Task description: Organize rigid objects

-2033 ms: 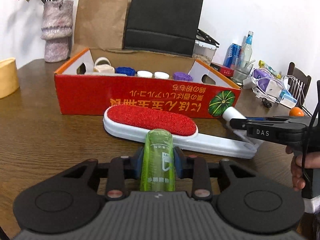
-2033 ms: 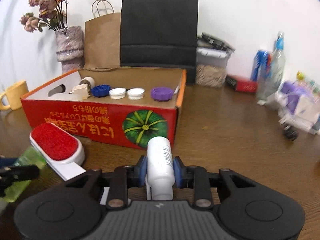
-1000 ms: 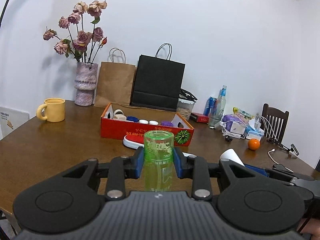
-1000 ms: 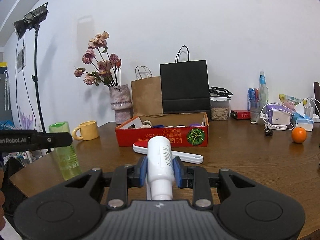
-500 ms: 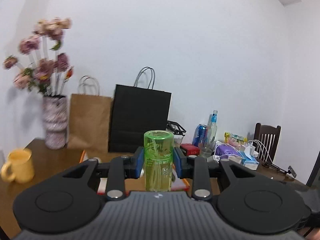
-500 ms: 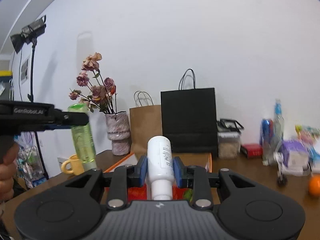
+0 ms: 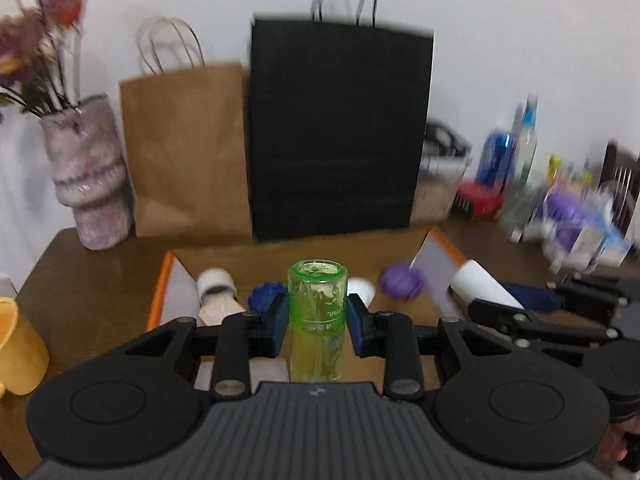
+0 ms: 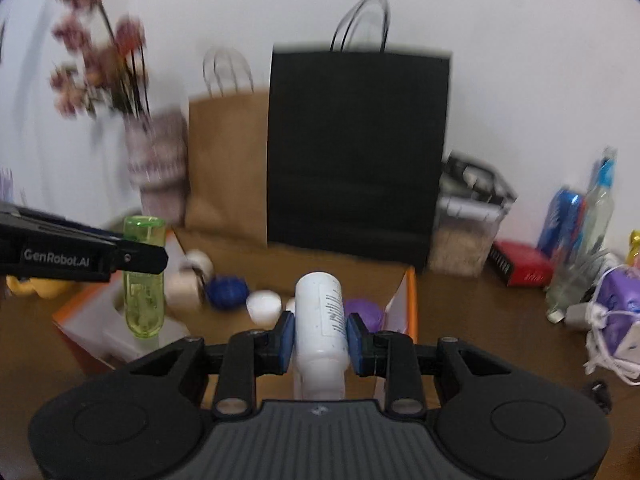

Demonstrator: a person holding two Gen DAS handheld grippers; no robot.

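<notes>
My left gripper (image 7: 317,322) is shut on a clear green bottle (image 7: 317,312), held upright above the open cardboard box (image 7: 160,280). My right gripper (image 8: 320,336) is shut on a white bottle (image 8: 320,312) that points forward over the same box (image 8: 410,300). In the right wrist view the green bottle (image 8: 144,280) hangs at the left in the left gripper (image 8: 140,258). In the left wrist view the white bottle (image 7: 484,284) shows at the right. Inside the box lie a blue lid (image 8: 228,294), white lids (image 8: 263,306), a purple lid (image 7: 401,282) and a white roll (image 7: 216,284).
A black paper bag (image 7: 340,128) and a brown paper bag (image 7: 184,148) stand behind the box. A vase of flowers (image 7: 90,176) is at the back left, a yellow mug (image 7: 18,348) at the near left. Bottles, a can (image 8: 560,216) and packets crowd the right.
Both grippers have swept forward towards the box with their bottles and tilted down, so the box's inside now lies right below them. The bags look much nearer.
</notes>
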